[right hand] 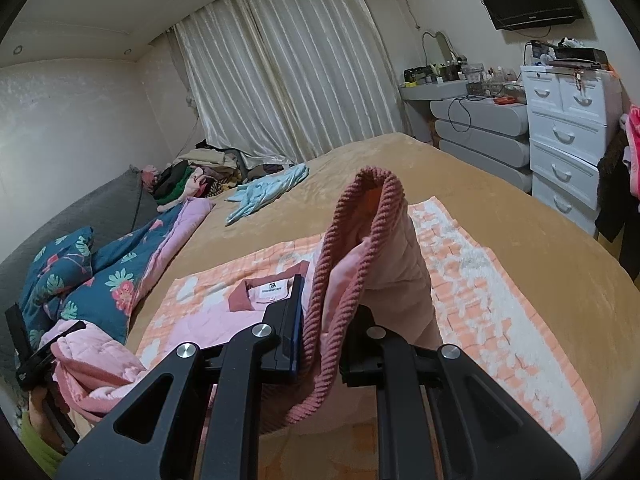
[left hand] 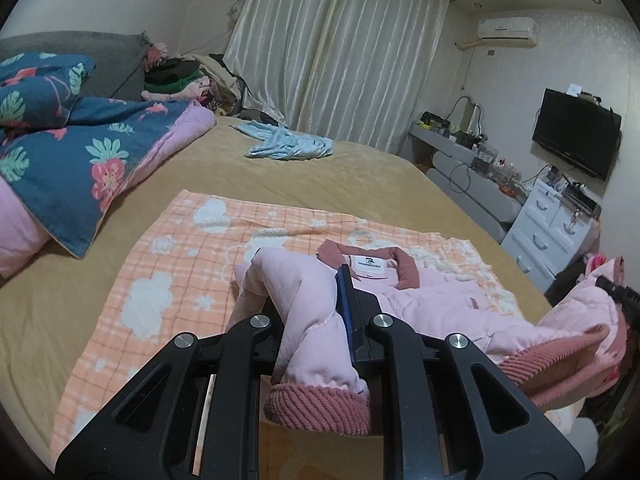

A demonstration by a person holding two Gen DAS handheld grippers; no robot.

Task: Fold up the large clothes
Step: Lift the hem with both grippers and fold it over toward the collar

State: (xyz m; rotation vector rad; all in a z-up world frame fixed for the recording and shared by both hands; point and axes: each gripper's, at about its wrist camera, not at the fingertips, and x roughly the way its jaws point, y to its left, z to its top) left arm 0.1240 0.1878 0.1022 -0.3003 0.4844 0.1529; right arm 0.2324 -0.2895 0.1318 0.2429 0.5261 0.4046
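The left gripper [left hand: 320,312] clamps the pink jacket [left hand: 432,304] by its hem at lower centre, over the orange blanket [left hand: 168,264]. Only the right view shows the right gripper [right hand: 324,320] pinching the raised ribbed hem; its right finger is hidden by cloth.

Home bedroom. Large bed [left hand: 304,176] with tan cover fills most of both views, floral blue quilt [left hand: 76,148] with pink lining bunched along one side, grey headboard [left hand: 100,56] behind it. Full-length cream curtains [left hand: 336,52] on far wall, clothes pile [left hand: 188,76] heaped beside them. Wall air conditioner [left hand: 507,31] near ceiling, flat TV [left hand: 576,133] mounted on wall. White drawer chest [right hand: 568,136] and grey dresser [right hand: 480,132] cluttered with bottles and cables. Orange checked blanket [left hand: 176,256] spread on bed.
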